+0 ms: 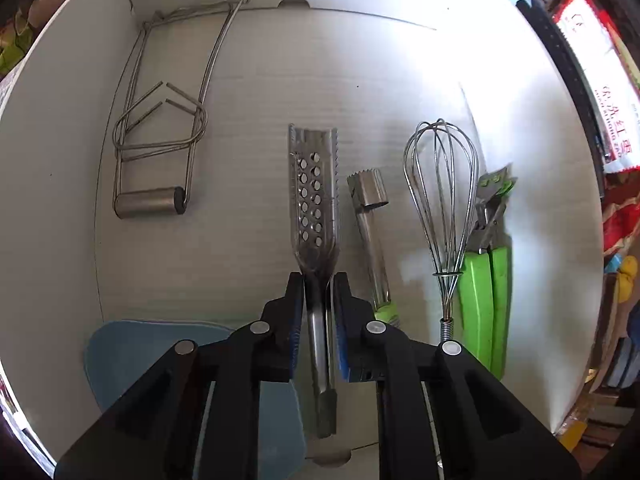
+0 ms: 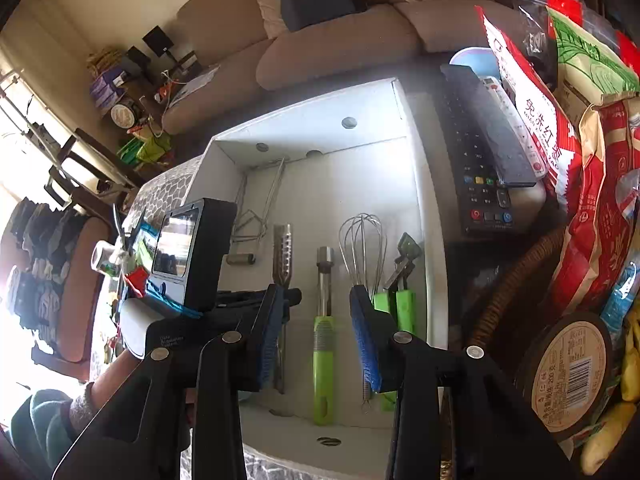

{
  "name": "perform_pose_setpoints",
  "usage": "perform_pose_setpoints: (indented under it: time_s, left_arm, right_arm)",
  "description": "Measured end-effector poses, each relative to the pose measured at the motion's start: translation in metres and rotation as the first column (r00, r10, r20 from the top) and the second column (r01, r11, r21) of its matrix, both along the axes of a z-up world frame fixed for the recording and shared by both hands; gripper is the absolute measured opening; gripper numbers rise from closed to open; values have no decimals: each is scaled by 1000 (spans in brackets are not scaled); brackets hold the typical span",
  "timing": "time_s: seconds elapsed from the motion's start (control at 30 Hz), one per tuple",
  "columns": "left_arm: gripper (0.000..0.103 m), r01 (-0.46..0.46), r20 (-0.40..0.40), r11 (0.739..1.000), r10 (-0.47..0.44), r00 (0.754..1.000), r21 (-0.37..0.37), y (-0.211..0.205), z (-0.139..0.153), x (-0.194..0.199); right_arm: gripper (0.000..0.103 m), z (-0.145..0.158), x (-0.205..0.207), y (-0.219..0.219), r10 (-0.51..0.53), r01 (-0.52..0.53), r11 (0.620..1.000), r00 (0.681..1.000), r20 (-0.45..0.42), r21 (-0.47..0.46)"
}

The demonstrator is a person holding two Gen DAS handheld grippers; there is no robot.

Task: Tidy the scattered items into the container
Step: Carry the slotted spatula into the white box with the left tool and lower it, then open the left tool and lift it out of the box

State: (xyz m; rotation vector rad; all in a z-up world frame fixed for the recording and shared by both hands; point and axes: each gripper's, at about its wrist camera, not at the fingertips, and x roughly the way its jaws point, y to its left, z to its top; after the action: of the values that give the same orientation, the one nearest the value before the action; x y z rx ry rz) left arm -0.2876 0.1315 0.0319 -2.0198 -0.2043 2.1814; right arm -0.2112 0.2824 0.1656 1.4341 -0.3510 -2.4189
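A white box (image 1: 60, 200) holds the utensils. My left gripper (image 1: 319, 280) is shut on the handle of a perforated steel scaler (image 1: 314, 184) and holds it low inside the box. Beside it lie a green-handled corer (image 1: 370, 216), a wire whisk (image 1: 442, 184), a green-handled can opener (image 1: 486, 280) and a wire dish clip (image 1: 160, 136). My right gripper (image 2: 318, 300) is open and empty above the box's near end, over the corer (image 2: 324, 320). The box (image 2: 434, 280), scaler (image 2: 282, 256) and whisk (image 2: 362, 240) also show in the right wrist view.
A light blue flat piece (image 1: 132, 356) lies at the box's near left corner. Right of the box are remote controls (image 2: 476, 152), red snack bags (image 2: 552, 132), a woven basket (image 2: 504, 280) and a round tub (image 2: 568, 372). A sofa (image 2: 340, 40) stands behind.
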Motion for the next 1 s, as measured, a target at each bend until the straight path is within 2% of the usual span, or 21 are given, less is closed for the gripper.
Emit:
perform_pose_setpoints:
  time_s: [0.03,0.07,0.2,0.27,0.3,0.37,0.43,0.67,0.7,0.73,0.77,0.8,0.9,1.0]
  left_arm:
    - [32,2,22,1000,-2,1000,11,-1,-1,0]
    - [44,-2,28,1000,1,1000,12,-2,0,0]
    - [53,-5,-10,999,6,1000,31,-10,23,3]
    - [60,-3,-54,998,6,999,56,-18,45,6]
    - [69,1,-86,999,3,996,51,-23,57,8]
    - [79,10,-157,1000,-7,987,18,-33,80,17]
    - [81,20,-209,1000,-22,978,-10,-44,95,26]
    - [90,36,-266,999,-42,963,-25,-67,109,62]
    - [92,32,-268,999,-36,963,-19,-68,108,68]
    - [95,30,-268,999,-32,963,-12,-68,106,72]
    - [102,26,-268,1000,-28,963,-12,-70,105,78]
    - [103,18,-272,1000,-22,962,-18,-73,105,84]
    - [103,-5,-287,1000,5,958,1,-85,108,105]
    - [103,-29,-307,1000,25,951,-11,-98,115,124]
  right_arm:
    - [37,0,1,0,0,0,1000,1000,0,2]
    - [37,-1,2,-2,4,-4,1000,1000,2,5]
    - [37,-1,4,-7,3,-3,999,1000,-2,34]
    - [37,0,6,-9,-3,4,999,1000,-9,52]
    - [41,0,6,-10,-7,8,998,1000,-11,57]
    - [49,-1,9,-13,-15,16,997,1000,-12,76]
    - [58,-4,12,-18,-22,23,995,1000,-8,101]
    - [67,-10,31,-29,-73,71,976,997,2,206]
    - [73,-10,35,-30,-77,75,976,997,1,207]
    - [84,-9,39,-29,-83,81,977,997,1,199]
    - [91,-8,42,-29,-90,89,978,996,-3,191]
    - [102,-7,46,-29,-96,95,976,995,-6,194]
    - [103,-5,59,-32,-98,98,974,995,-10,205]
    - [103,0,73,-37,-102,103,972,995,-18,212]
